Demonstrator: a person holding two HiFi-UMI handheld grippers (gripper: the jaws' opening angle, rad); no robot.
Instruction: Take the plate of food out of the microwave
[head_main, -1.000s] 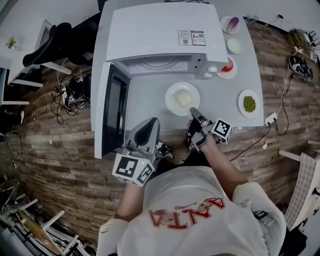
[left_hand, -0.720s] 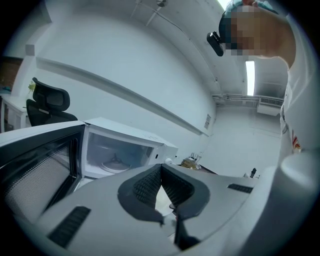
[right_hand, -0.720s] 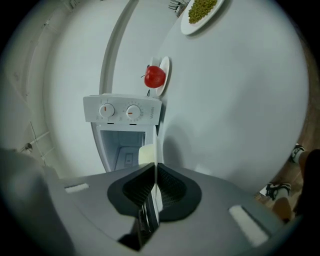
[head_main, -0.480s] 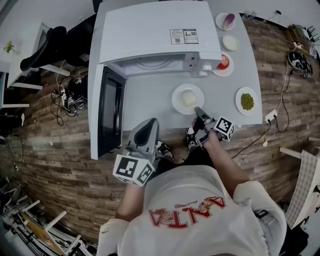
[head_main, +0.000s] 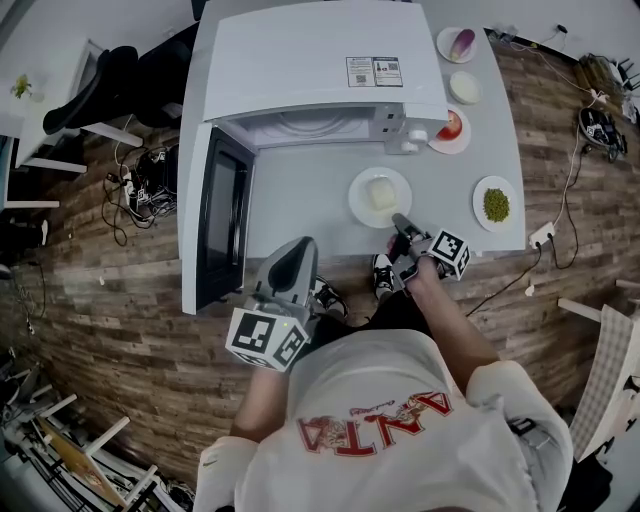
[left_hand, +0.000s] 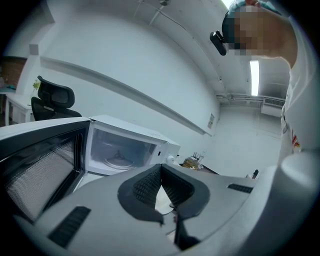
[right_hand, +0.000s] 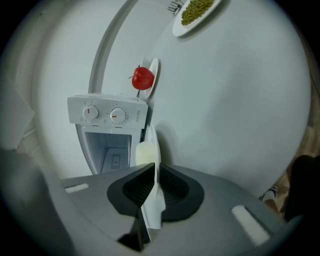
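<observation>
**Plate of food out on the table, its near rim in my right jaws**

**Head view.** The plate of food is sitting outside the microwave, on the grey table in front of the open cavity, toward the control-panel side. My right gripper is reaching the plate's near rim from my side, so the plate is lying straight ahead of those jaws, toward the oven. The plate is round, so no long axis is steering me; the pale block of food is lying at its middle. My left gripper is hanging at the table's near edge by the open door, well apart from the plate. The right hand is clearly the nearer one.

**Left gripper view.** My left gripper is pointing at the microwave, whose cavity is showing only its bare turntable. The jaws are meeting at the tips and gripping nothing.

**Right gripper view.** My right gripper is pinching the plate by its rim, jaws nearly together with only the thin edge between the pads. The food is lying just beyond the tips. I cannot tell whether the plate's base is fully resting on the table or hanging just above it.

I am judging the task almost finished: what remains is making sure the plate is down, then parting the right jaws and drawing back toward myself without dragging the rim.
</observation>
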